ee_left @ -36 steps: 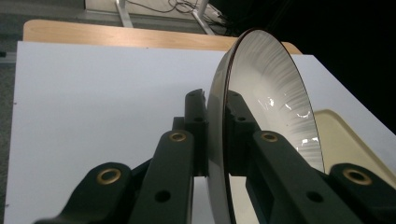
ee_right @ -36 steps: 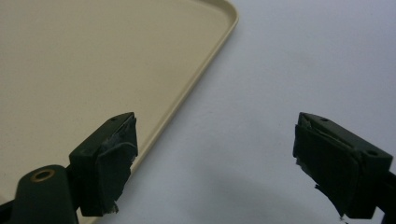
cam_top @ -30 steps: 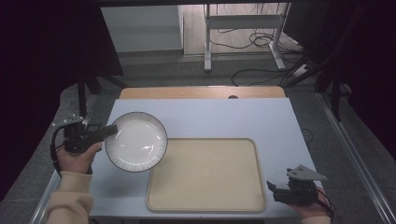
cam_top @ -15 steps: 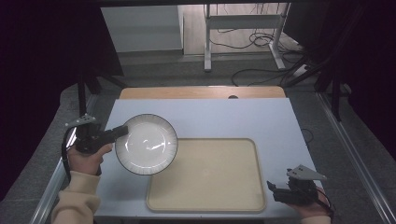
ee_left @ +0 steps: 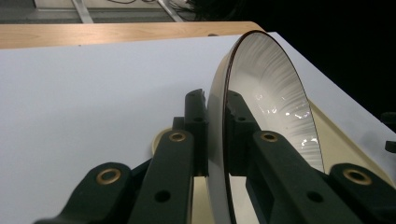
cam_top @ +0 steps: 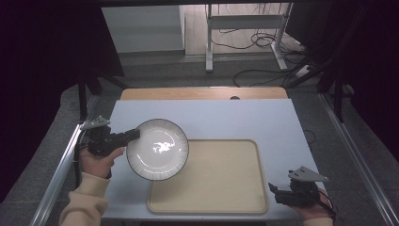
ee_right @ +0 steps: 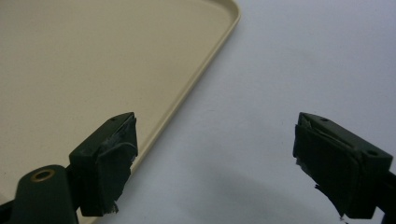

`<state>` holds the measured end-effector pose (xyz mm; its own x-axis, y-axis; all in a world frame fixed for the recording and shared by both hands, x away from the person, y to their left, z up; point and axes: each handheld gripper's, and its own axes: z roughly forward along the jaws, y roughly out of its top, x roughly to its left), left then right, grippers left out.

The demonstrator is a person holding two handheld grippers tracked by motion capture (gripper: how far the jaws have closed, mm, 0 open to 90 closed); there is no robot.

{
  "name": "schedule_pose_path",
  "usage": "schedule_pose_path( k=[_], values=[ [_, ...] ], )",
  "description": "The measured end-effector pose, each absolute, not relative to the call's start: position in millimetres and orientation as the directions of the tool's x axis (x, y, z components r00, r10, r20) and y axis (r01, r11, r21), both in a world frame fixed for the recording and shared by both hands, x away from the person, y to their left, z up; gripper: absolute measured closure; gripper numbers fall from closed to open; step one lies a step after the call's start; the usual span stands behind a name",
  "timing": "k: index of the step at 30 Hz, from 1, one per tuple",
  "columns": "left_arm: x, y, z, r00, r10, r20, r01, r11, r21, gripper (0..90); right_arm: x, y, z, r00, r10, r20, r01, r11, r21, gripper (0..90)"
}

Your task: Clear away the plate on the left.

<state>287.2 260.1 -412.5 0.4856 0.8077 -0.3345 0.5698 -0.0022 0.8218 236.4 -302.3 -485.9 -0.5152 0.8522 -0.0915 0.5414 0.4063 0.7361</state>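
While the plate hangs off the table, this is how things stand:

Plate: white plate (cam_top: 158, 149) with a dark rim line and fine ribbing round its inner wall, held tilted — its face leans toward the high view's camera. It sits over the near left part of the table, with its right edge over the left rim of the tray.

Left gripper: left gripper (cam_top: 131, 135) is clamped on the plate's left rim. In the left gripper view the rim (ee_left: 219, 140) stands edge-on between the two black jaws, one pressing on the back, the other on the face.

Left hand: left hand (cam_top: 96, 160) grips the tool from below, with a cream sleeve behind it.

Right gripper: right gripper (cam_top: 277, 192) sits low at the near right corner of the table, just beside the tray's right edge. Its jaws stand wide apart with nothing between them — bare table shows in the gap.

Tray: beige tray (cam_top: 226, 188) lies flat on the near middle of the table.

Table: pale blue table (cam_top: 244, 117) with a wooden strip along its far edge.
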Motion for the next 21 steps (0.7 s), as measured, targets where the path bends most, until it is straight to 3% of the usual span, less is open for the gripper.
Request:
schedule_pose_path(
  k=[21],
  values=[
    [293.2, 222.3, -424.7, 0.536, 0.779, -0.326, 0.59, -0.069, 0.805, 83.2, 237.1, -301.9, -486.8, -0.529, 0.844, -0.09, 0.539, 0.416, 0.733, 14.0]
  ],
)
